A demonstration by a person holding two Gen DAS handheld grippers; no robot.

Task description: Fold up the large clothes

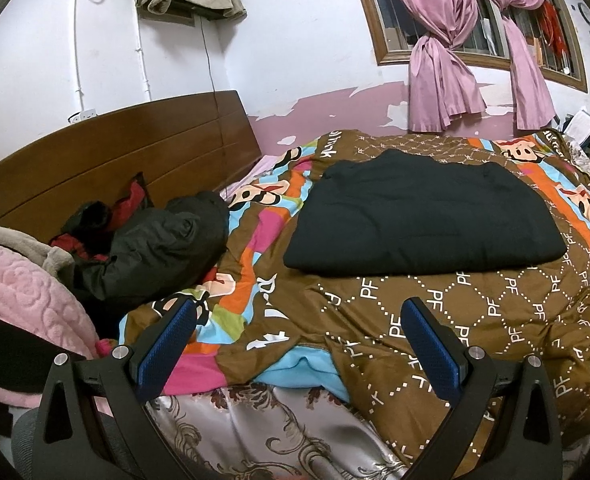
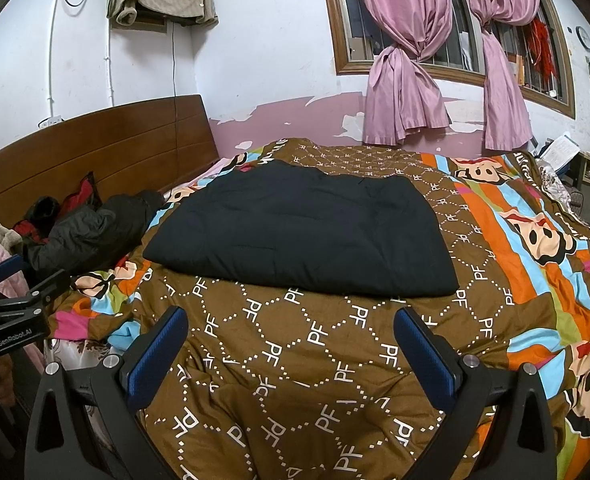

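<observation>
A large black garment (image 1: 423,216) lies folded into a flat rectangle on the patterned quilt (image 1: 415,320); it also shows in the right wrist view (image 2: 303,232). My left gripper (image 1: 299,316) is open and empty, held above the quilt's near edge, short of the garment. My right gripper (image 2: 291,324) is open and empty, above the quilt just in front of the garment's near edge. The left gripper also shows at the left edge of the right wrist view (image 2: 23,272).
A heap of dark jackets with red lining (image 1: 151,248) lies by the wooden headboard (image 1: 115,160). A pink fleece blanket (image 1: 27,308) is at the left. Pink curtains (image 1: 447,72) hang at the window behind the bed. A silky sheet (image 1: 255,432) shows below the quilt.
</observation>
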